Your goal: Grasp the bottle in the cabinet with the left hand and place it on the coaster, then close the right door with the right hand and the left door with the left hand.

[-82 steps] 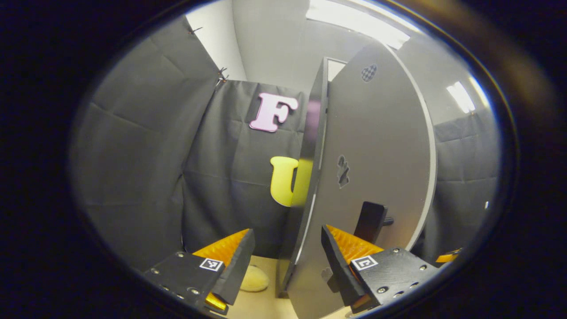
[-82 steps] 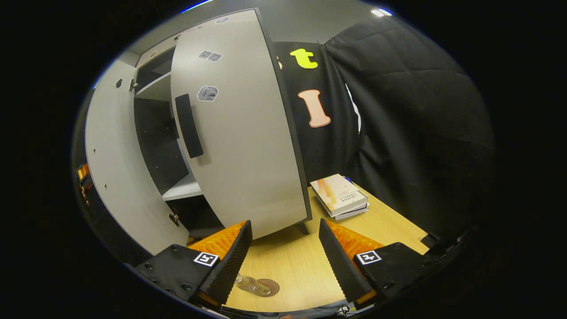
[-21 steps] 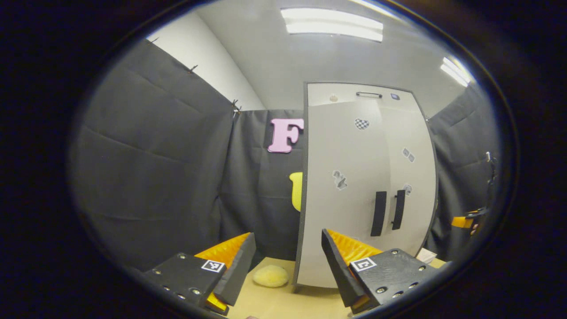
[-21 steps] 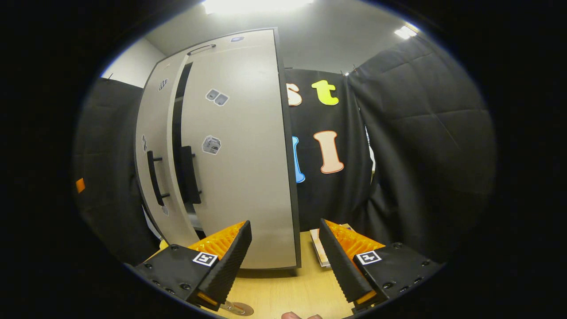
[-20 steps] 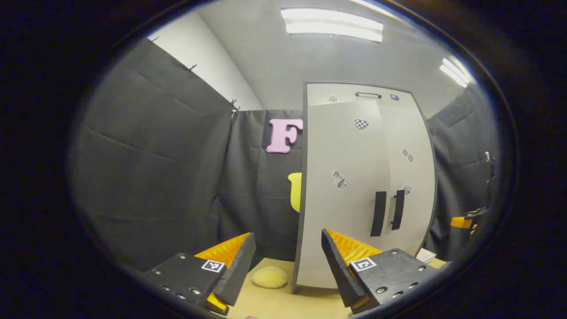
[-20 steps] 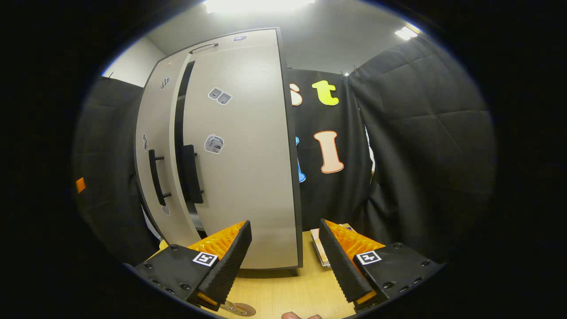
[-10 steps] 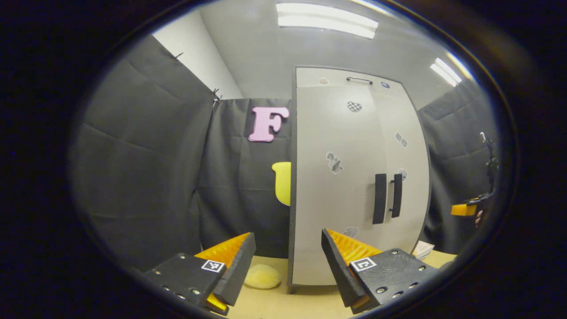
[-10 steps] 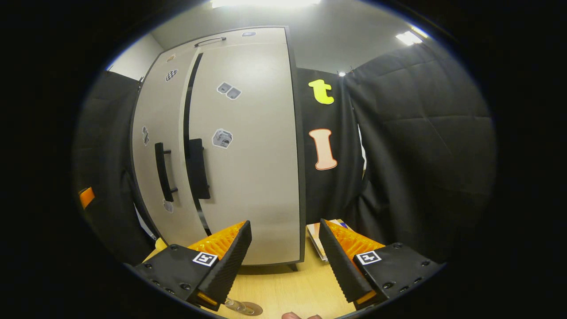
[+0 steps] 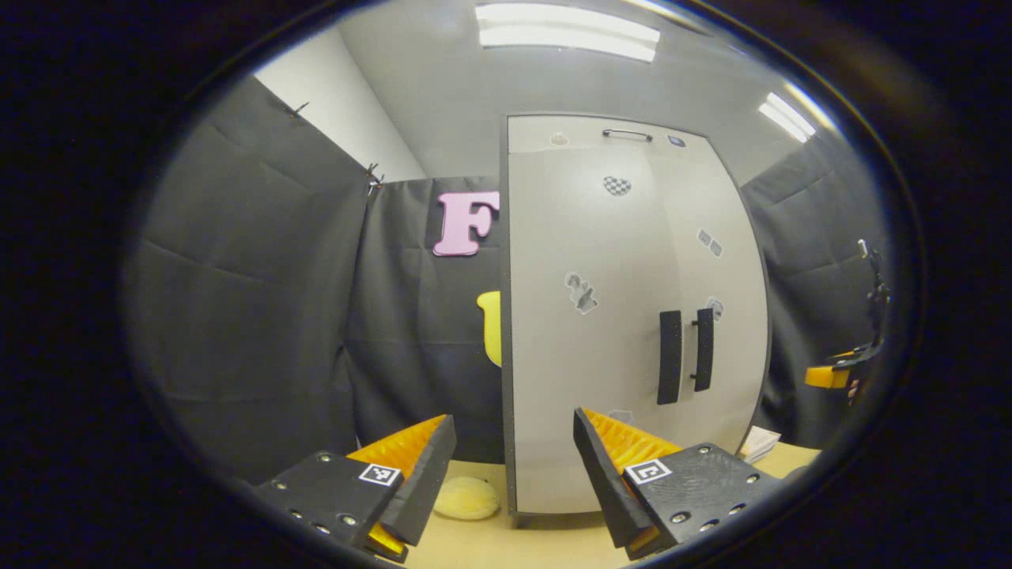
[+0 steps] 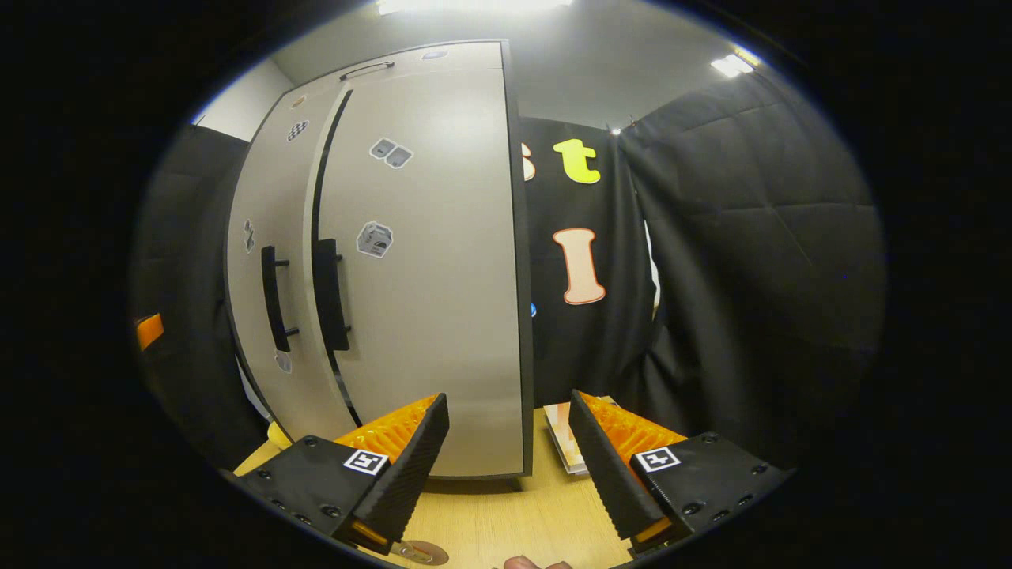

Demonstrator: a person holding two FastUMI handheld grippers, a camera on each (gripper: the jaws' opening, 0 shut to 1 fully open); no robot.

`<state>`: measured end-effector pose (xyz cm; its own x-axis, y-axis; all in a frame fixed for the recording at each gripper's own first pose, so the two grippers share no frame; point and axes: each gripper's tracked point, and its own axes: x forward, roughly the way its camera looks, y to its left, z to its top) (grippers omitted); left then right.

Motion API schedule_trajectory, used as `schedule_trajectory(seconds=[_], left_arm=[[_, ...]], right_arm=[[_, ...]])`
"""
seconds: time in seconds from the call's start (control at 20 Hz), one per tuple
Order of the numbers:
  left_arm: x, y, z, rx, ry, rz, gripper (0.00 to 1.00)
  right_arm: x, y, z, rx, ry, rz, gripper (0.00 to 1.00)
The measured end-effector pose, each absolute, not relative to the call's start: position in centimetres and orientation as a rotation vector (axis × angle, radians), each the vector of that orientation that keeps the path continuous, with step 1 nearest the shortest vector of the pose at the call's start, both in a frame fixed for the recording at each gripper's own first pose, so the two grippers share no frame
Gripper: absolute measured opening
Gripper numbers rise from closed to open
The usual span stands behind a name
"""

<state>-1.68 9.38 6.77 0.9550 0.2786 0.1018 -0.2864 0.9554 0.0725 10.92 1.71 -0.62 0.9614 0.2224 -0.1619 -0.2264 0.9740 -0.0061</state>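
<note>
Both doors, left and right, look shut, though a thin dark seam runs between them in the right gripper view. The left gripper and right gripper hang wide open, holding nothing, apart from the cabinet. The coaster sits on the table (bottle hard to make out).

The pale grey cabinet stands upright on the wooden table, toward its back edge. Its left door and right door both lie shut, 2 black vertical handles side by side at the seam. The brown coaster lies at the table's front edge; whether the bottle stands on it cannot be told.
</note>
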Motion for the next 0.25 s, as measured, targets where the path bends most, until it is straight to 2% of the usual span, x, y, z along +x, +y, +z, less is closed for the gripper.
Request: schedule_trajectory(seconds=[0.15, 0.25], left_arm=[[-1.1, 7.7, 6.0, 0.067, -0.065, 0.283, 0.94], [-0.4, 6.1, 4.8, 0.062, -0.037, 0.266, 0.94]], right_arm=[[12.2, 2.5, -1.7, -0.089, 0.153, 0.367, 0.98], [13.0, 2.0, -2.5, -0.121, 0.159, 0.419, 0.98]])
